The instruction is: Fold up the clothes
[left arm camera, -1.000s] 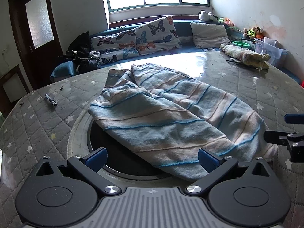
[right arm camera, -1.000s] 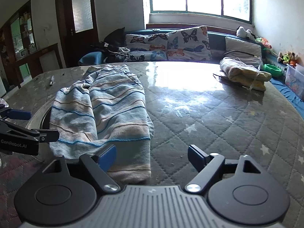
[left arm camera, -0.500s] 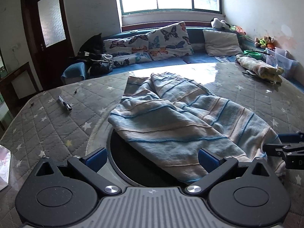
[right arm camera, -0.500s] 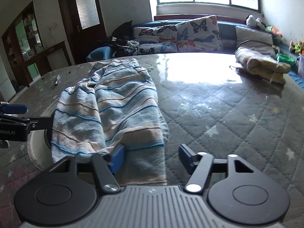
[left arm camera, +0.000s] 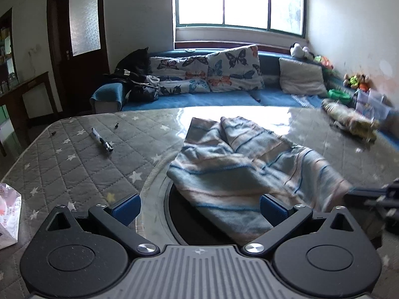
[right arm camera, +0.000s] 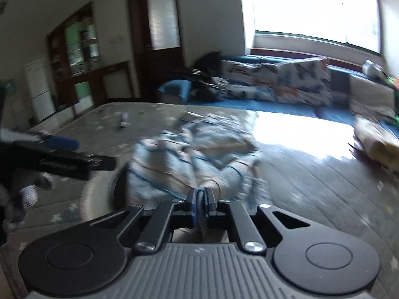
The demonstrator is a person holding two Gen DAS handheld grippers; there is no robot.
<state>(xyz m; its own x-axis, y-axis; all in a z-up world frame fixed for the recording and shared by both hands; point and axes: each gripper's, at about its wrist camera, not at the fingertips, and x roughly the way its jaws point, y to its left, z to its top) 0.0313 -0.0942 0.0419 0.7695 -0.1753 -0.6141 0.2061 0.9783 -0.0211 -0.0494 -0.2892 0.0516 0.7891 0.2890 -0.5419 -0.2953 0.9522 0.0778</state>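
- The striped garment (left arm camera: 239, 174) (pale blue with peach and darker blue lines) lay bunched up on the desk (left arm camera: 74, 159), which had a grey quilted cover with little stars under a shiny clear sheet.
- Part of the fabric hung over a dark round recess (left arm camera: 179, 221) set into the desk top, right in front of the left claw.
- The left claw (left arm camera: 198, 205) was spread wide, blue pads far apart, nothing between them. The near edge of the garment sat just ahead of its right-hand finger; couldn't tell if they touched.
- The right claw (right arm camera: 200, 205) was pinched tight on a fold of the garment's near edge, cloth squeezed between the blue pads (this view was pretty motion-blurred, so fine detail was mush).
- From the right wrist view the garment (right arm camera: 192, 154) looked gathered into a ridge running away from the claw.
- A marker pen (left arm camera: 102, 140) lay on the desk well to the left of the garment.
- A second bundle of yellowish cloth (left arm camera: 349, 119) sat at the far right of the desk, well apart from the striped one.
- Behind the desk was a blue sofa (left arm camera: 224, 98) with butterfly cushions (left arm camera: 234, 68) under a bright window (left arm camera: 239, 1).
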